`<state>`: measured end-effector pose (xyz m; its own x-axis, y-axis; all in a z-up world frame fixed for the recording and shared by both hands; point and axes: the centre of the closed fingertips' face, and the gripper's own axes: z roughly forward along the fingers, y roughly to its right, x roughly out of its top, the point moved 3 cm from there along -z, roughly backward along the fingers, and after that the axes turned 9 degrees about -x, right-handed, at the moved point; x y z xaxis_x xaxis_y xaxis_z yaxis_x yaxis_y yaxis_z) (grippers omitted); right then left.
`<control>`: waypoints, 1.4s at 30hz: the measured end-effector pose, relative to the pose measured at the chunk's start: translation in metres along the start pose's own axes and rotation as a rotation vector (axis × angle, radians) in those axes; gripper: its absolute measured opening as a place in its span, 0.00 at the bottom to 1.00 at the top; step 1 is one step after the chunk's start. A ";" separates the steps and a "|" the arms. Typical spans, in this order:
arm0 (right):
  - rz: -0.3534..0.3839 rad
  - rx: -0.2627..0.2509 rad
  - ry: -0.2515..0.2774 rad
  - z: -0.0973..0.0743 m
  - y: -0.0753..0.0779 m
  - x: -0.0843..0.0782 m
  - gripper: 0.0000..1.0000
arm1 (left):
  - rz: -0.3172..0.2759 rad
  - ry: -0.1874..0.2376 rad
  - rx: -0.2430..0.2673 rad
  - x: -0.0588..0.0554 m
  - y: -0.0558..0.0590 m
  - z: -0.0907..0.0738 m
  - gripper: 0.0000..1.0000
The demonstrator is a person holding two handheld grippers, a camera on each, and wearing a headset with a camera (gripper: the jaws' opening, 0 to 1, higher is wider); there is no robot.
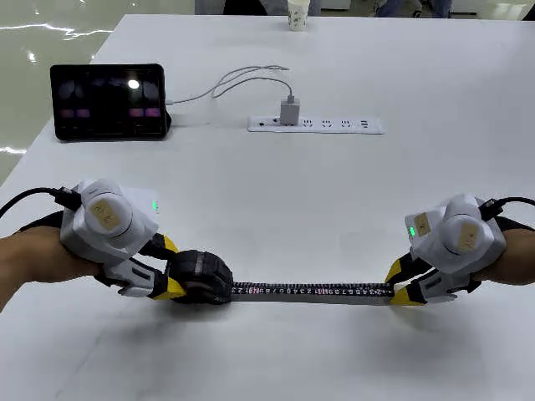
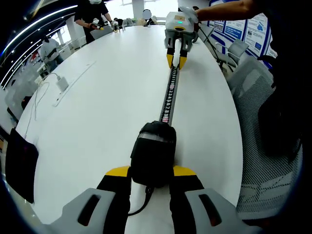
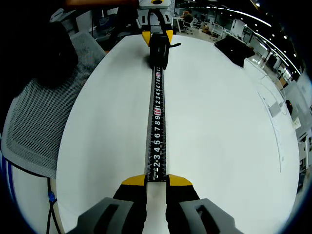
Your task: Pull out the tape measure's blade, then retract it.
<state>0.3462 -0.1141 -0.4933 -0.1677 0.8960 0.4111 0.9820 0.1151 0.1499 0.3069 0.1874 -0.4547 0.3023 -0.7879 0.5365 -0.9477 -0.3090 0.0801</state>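
Observation:
A black tape measure case (image 1: 201, 276) rests on the white table, and my left gripper (image 1: 170, 269) is shut on it; its yellow-tipped fingers (image 2: 119, 171) clamp both sides of the case (image 2: 153, 152). The dark blade (image 1: 311, 291) with white numbers runs flat along the table from the case to my right gripper (image 1: 399, 284), which is shut on the blade's end. In the right gripper view the blade (image 3: 157, 131) stretches from between the fingertips (image 3: 156, 180) to the distant case (image 3: 158, 51). The left gripper view shows the blade (image 2: 169, 95) leading to the right gripper (image 2: 176, 59).
A dark tablet (image 1: 109, 100) stands at the back left. A white power strip (image 1: 316, 124) with a plugged charger and cable lies mid-table. A paper cup (image 1: 298, 14) sits at the far edge. A mesh chair (image 3: 44, 117) stands beside the table edge.

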 end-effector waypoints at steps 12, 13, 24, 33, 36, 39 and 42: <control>-0.015 -0.008 -0.016 0.000 0.001 0.001 0.12 | -0.004 -0.014 0.013 -0.001 -0.001 0.001 0.25; -0.017 -0.012 -0.015 0.001 0.002 0.000 0.12 | -0.007 -0.013 0.015 -0.001 -0.001 0.001 0.25; -0.006 -0.046 -0.013 -0.001 -0.003 -0.001 0.21 | -0.037 -0.006 0.038 -0.003 0.005 0.000 0.40; 0.099 -0.089 0.022 -0.009 -0.009 -0.002 0.32 | -0.109 0.052 0.057 -0.005 0.015 -0.005 0.54; 0.131 -0.108 0.033 -0.012 -0.010 -0.001 0.34 | -0.134 0.076 0.065 -0.006 0.016 -0.007 0.58; 0.158 -0.119 0.049 -0.016 -0.012 0.002 0.37 | -0.160 0.095 0.072 -0.007 0.019 -0.009 0.62; 0.193 -0.134 0.065 -0.018 -0.013 0.004 0.39 | -0.184 0.115 0.075 -0.008 0.023 -0.011 0.66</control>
<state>0.3318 -0.1201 -0.4775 0.0124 0.8660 0.4998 0.9768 -0.1173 0.1791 0.2813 0.1924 -0.4484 0.4513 -0.6498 0.6116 -0.8661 -0.4840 0.1249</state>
